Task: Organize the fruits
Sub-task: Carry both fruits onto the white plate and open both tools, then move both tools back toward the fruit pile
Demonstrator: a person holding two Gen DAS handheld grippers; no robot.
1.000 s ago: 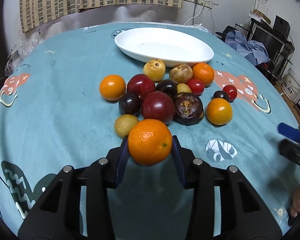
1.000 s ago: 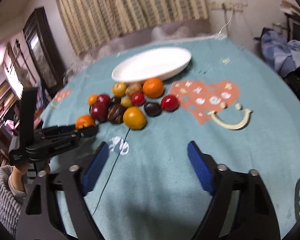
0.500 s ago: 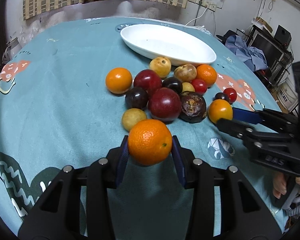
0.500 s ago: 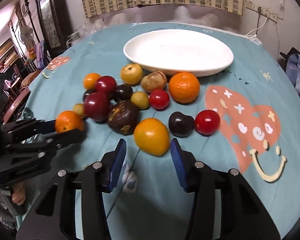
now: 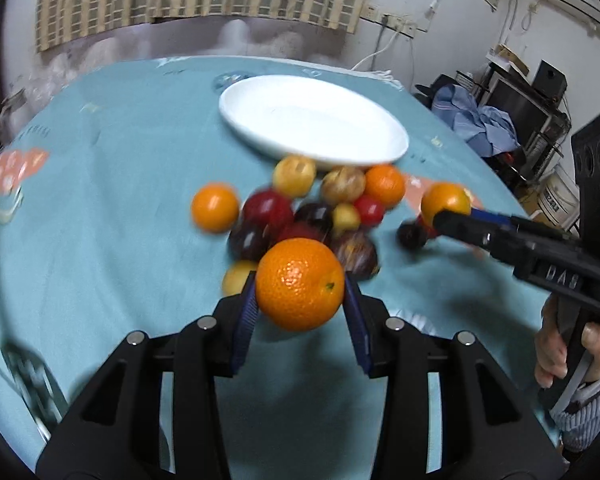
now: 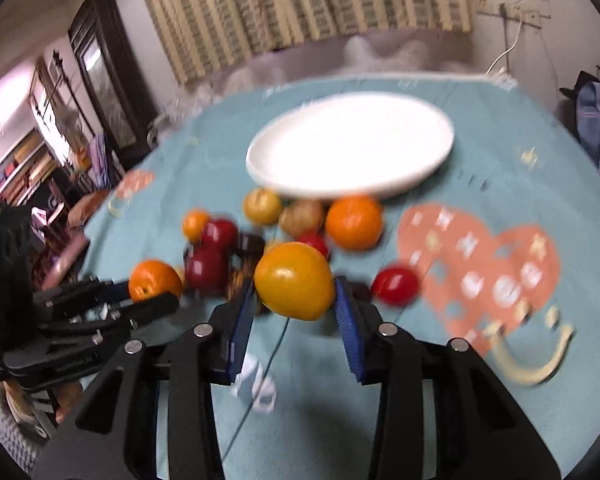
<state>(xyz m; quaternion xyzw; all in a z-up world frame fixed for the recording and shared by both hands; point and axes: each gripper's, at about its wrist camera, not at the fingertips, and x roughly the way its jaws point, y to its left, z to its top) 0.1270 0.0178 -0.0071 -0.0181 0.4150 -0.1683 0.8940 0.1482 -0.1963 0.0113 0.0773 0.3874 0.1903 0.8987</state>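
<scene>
My left gripper point(image 5: 300, 300) is shut on an orange point(image 5: 300, 283) and holds it above the tablecloth, near the fruit pile. My right gripper point(image 6: 295, 300) is shut on a yellow-orange fruit point(image 6: 295, 280) and holds it lifted above the cloth; this fruit also shows in the left wrist view point(image 5: 445, 201). A white oval plate point(image 5: 314, 120) lies empty behind the pile; it shows in the right wrist view too point(image 6: 350, 152). Several fruits lie in a pile in front of it, among them oranges point(image 5: 215, 208), red plums point(image 5: 267, 209) and dark ones point(image 5: 354, 254).
The table carries a teal cloth point(image 5: 100, 160) with a pink heart print point(image 6: 492, 264). A red fruit point(image 6: 395, 285) lies apart on the right of the pile. Furniture and clothes stand beyond the table's right edge point(image 5: 484, 124).
My right gripper closed on the yellow-orange fruit and lifted it off the cloth. My left gripper rose a little with the orange still in it.
</scene>
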